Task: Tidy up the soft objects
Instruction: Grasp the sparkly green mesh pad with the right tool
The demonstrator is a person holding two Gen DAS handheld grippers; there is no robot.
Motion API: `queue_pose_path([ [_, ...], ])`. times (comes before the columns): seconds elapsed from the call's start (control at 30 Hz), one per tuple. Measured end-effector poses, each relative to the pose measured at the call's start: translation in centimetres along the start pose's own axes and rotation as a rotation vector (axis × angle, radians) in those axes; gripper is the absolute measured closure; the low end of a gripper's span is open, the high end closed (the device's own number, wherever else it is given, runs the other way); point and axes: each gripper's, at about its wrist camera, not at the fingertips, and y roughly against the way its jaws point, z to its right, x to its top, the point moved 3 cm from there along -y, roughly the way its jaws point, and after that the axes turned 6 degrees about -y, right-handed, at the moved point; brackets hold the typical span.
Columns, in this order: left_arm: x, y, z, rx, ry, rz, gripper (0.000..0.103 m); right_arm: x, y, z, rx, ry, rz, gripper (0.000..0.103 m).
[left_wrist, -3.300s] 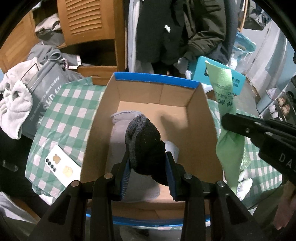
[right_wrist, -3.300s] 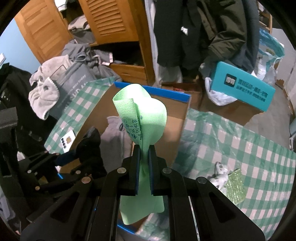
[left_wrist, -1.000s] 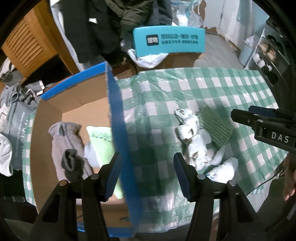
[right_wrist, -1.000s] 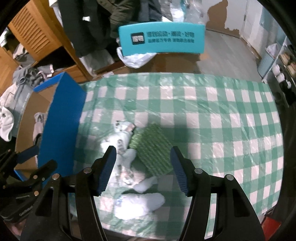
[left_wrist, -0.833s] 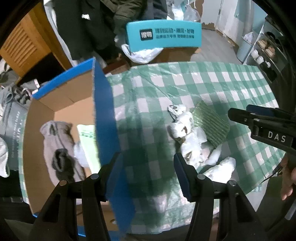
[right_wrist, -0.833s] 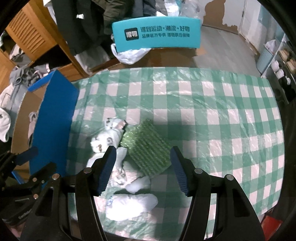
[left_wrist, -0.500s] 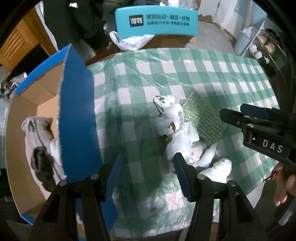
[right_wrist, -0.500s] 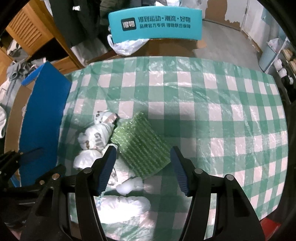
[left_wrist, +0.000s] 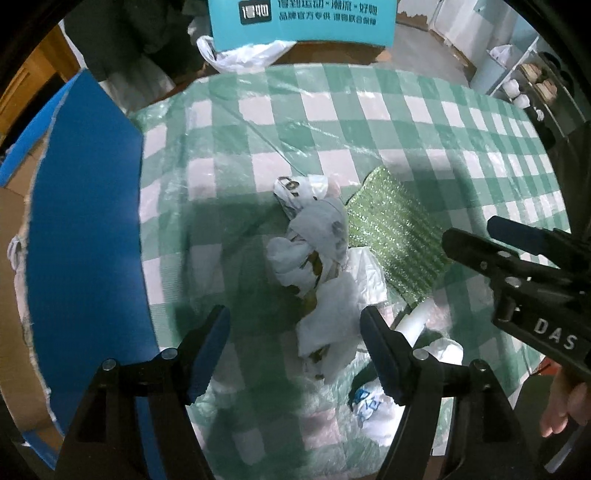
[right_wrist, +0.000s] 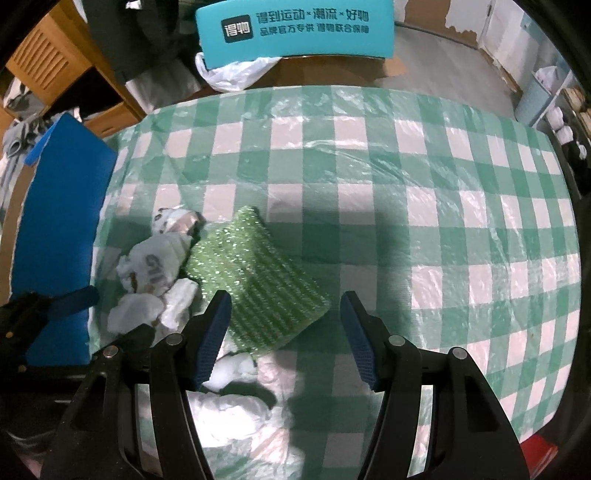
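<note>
A heap of crumpled white printed cloths (left_wrist: pixel 317 258) lies on the green checked tablecloth (left_wrist: pixel 332 122), with a sparkly green knit cloth (left_wrist: pixel 395 236) touching its right side. My left gripper (left_wrist: pixel 295 332) is open and empty, just above the near end of the white heap. My right gripper (right_wrist: pixel 286 314) is open and empty, its jaws straddling the near edge of the green knit cloth (right_wrist: pixel 251 277). The white cloths also show in the right wrist view (right_wrist: pixel 155 269). The cardboard box with blue outer walls (left_wrist: pixel 85 236) stands at the left.
A teal box with white print (right_wrist: pixel 295 29) and a white plastic bag (right_wrist: pixel 236 74) sit behind the table. A wooden louvred cabinet (right_wrist: pixel 48 62) stands at the back left. A shelf with small items (left_wrist: pixel 532 81) is at the far right.
Both grippers let go of the black sock and light green cloth into the box, then swung right over the table. Both have since come down closer to the cloth heap.
</note>
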Motion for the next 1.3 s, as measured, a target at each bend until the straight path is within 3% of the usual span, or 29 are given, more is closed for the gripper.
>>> queue_pose_path([
  [0.33, 0.4, -1.5, 1.0, 0.019, -0.029, 0.012, 0.030, 0.3, -0.5, 0.4, 0.010, 0.005, -0.006, 0.041],
  [0.37, 0.3, -1.6, 1.0, 0.019, -0.030, 0.013, 0.033, 0.3, -0.6, 0.3, 0.012, 0.009, -0.008, 0.041],
  [0.43, 0.1, -1.7, 0.9, 0.011, -0.024, 0.011, 0.050, 0.3, -0.9, 0.0, 0.014, 0.023, -0.011, 0.041],
  [0.6, -0.3, -1.7, -0.4, 0.005, 0.012, 0.007, 0.060, 0.3, -1.8, -1.4, 0.004, 0.078, -0.013, 0.041],
  [1.0, -0.4, -1.1, -4.1, -0.019, 0.041, 0.023, 0.060, 0.3, -4.9, -3.3, -0.044, 0.146, -0.062, 0.041],
  [1.3, -1.0, -0.9, -5.1, -0.031, 0.038, 0.032, 0.065, 0.4, -5.7, -3.6, -0.075, 0.187, -0.042, 0.039],
])
